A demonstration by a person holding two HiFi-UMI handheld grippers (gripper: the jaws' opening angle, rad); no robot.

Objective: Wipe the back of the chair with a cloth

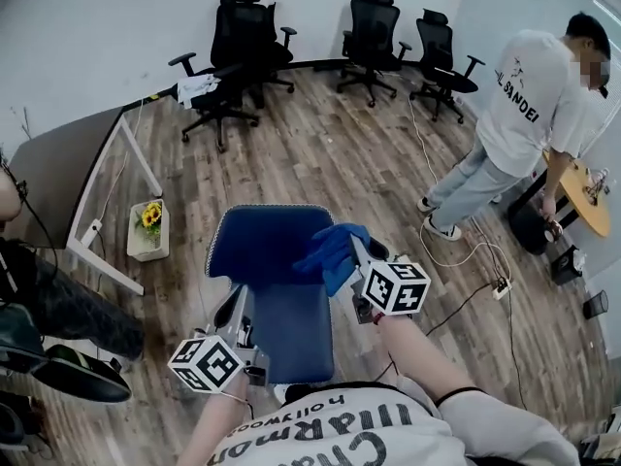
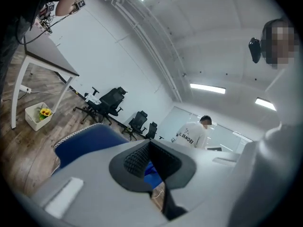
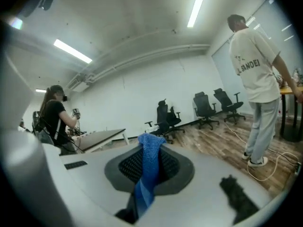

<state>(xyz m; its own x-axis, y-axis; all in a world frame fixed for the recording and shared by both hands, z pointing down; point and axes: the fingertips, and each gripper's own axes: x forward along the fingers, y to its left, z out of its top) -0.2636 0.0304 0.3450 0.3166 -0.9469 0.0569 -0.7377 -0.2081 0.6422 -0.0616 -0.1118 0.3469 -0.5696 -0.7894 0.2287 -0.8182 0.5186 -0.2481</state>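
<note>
Step in hand: wiping. The right gripper [image 1: 357,252] is clamped on the blue cloth [image 1: 328,249], which lies against the upper right edge of the chair back [image 1: 257,246]. The left gripper [image 1: 237,311], jaws together and holding nothing, sits low at the chair's left side; contact cannot be confirmed. Judgement: the next move calls for drawing the cloth across the back with steady contact and a firm grip.

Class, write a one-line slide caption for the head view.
Right gripper holds blue cloth at back of blue chair.
</note>
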